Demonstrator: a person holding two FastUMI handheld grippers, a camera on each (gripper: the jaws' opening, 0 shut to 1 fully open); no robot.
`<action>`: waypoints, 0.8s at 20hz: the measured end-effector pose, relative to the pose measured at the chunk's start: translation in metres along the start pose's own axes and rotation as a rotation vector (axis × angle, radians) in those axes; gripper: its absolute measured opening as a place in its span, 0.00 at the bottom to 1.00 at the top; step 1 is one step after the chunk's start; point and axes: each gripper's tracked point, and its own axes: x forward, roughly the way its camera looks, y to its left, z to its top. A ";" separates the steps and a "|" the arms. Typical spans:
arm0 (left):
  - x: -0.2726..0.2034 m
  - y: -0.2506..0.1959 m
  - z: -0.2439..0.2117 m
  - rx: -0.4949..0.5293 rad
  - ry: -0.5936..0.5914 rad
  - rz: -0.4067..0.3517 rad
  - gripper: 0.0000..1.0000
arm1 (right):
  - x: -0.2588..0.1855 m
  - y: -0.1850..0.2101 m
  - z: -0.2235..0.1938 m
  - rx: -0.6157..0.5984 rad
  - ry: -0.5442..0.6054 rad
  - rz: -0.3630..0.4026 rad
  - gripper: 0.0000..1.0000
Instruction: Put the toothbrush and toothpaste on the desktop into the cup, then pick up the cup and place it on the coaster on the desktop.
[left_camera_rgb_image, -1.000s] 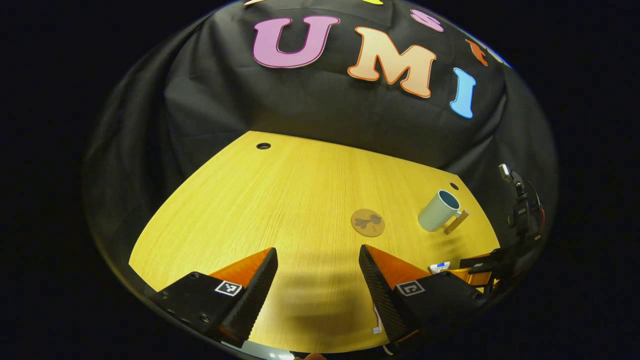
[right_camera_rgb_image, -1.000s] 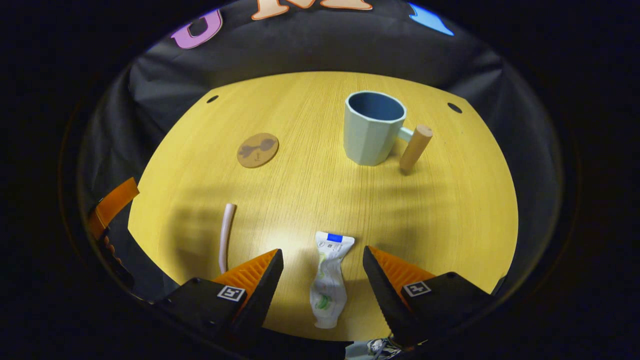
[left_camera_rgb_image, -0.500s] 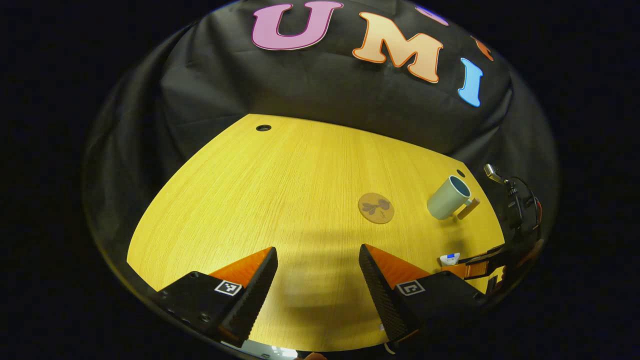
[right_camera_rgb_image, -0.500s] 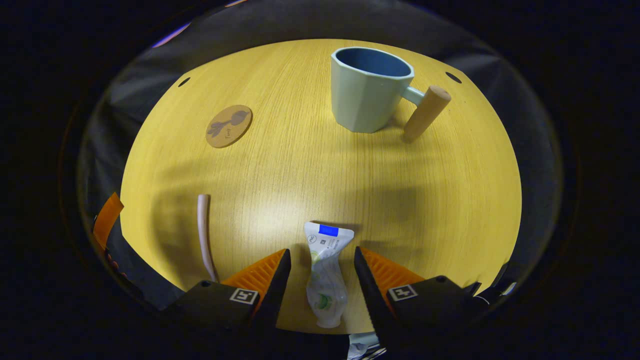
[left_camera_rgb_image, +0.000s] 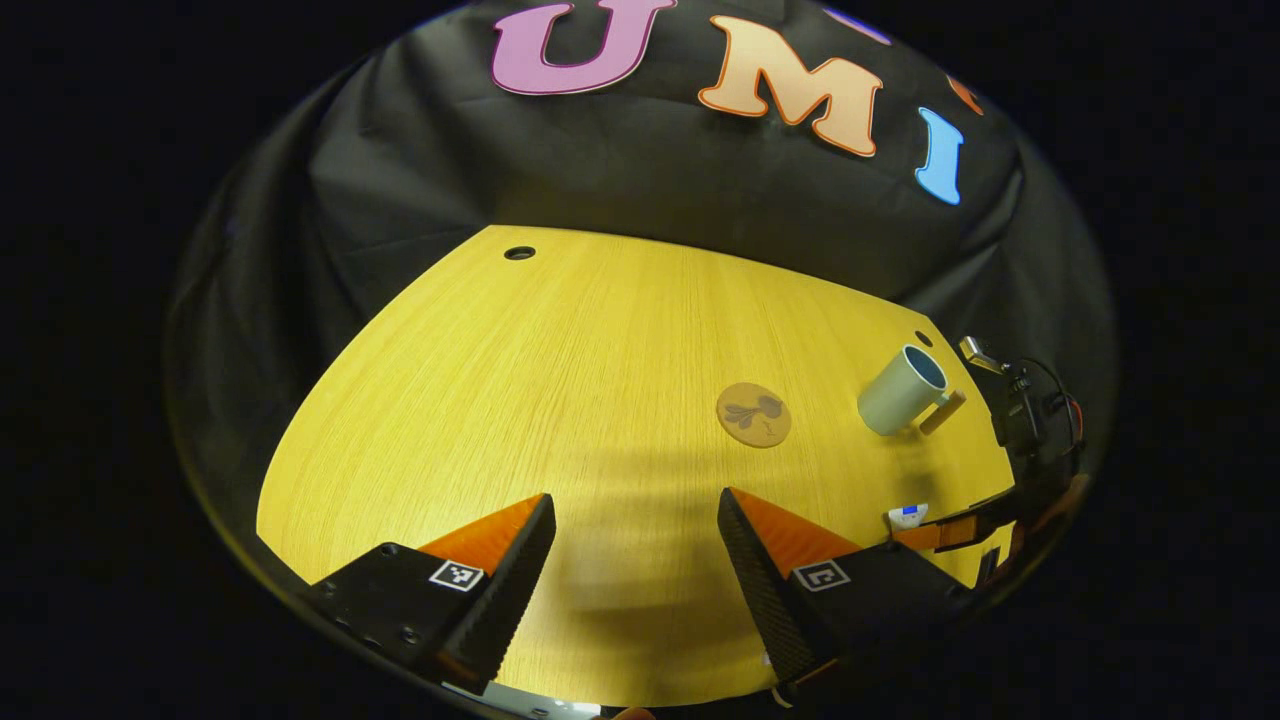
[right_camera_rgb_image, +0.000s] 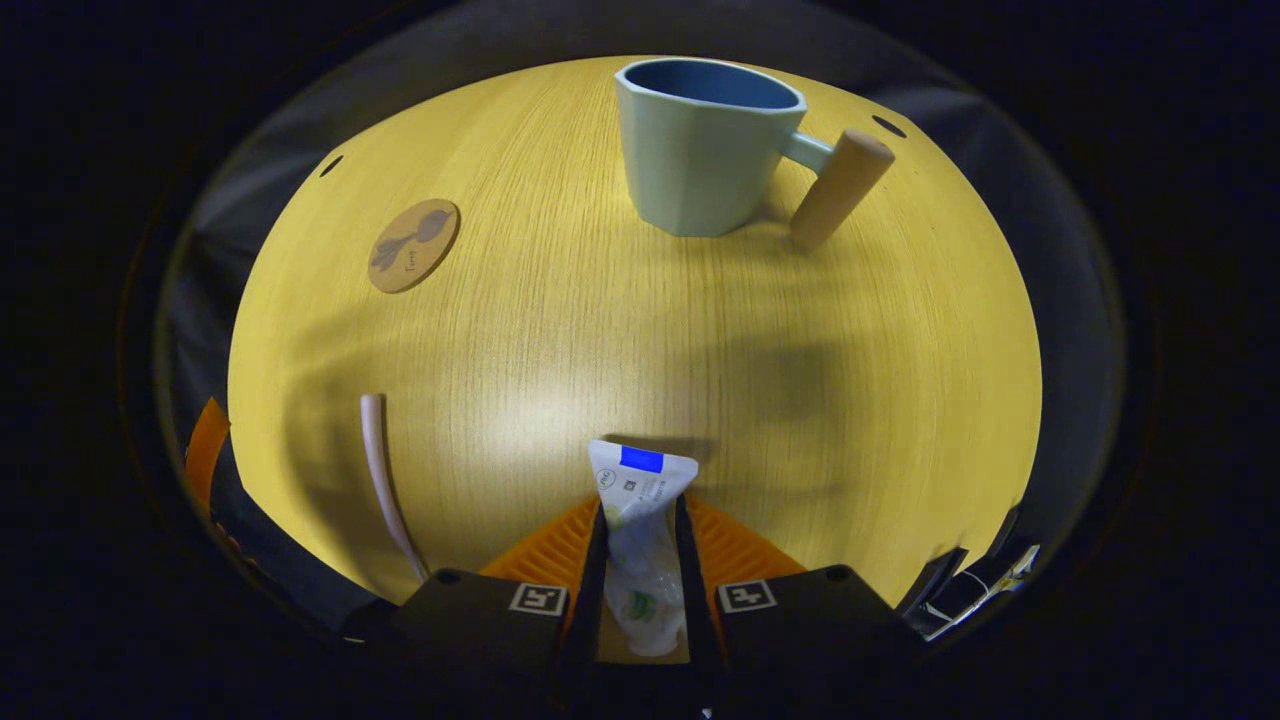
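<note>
In the right gripper view, my right gripper (right_camera_rgb_image: 640, 520) is shut on the white toothpaste tube (right_camera_rgb_image: 640, 490), whose flat blue-marked end sticks out ahead of the fingers. A pale pink toothbrush (right_camera_rgb_image: 378, 480) lies on the desk to its left. The light green cup (right_camera_rgb_image: 700, 150) with a wooden handle stands upright far ahead, and the round brown coaster (right_camera_rgb_image: 413, 245) lies far left. In the left gripper view, my left gripper (left_camera_rgb_image: 635, 520) is open above bare desk, the coaster (left_camera_rgb_image: 753, 414) and cup (left_camera_rgb_image: 902, 390) off to its right, and the right gripper (left_camera_rgb_image: 950, 530) holds the tube's tip (left_camera_rgb_image: 908, 515).
The yellow wooden desktop (left_camera_rgb_image: 560, 400) has small cable holes near its back corners (left_camera_rgb_image: 519, 253). Black cloth walls close in behind and beside it. An orange finger (right_camera_rgb_image: 205, 455) of the left gripper shows at the left edge of the right gripper view.
My right gripper closed its fingers onto the toothpaste tube and moved slightly forward and lower. The left gripper stayed open and barely shifted.
</note>
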 end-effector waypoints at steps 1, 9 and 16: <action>0.000 0.000 -0.001 0.000 0.004 -0.001 0.95 | 0.001 -0.002 0.000 -0.001 0.002 -0.009 0.34; 0.003 -0.014 -0.015 -0.008 0.073 -0.047 0.95 | 0.001 -0.002 0.000 -0.055 -0.021 0.007 0.15; 0.008 -0.047 -0.041 0.027 0.236 -0.095 0.96 | -0.012 -0.004 -0.007 0.039 -0.059 0.096 0.13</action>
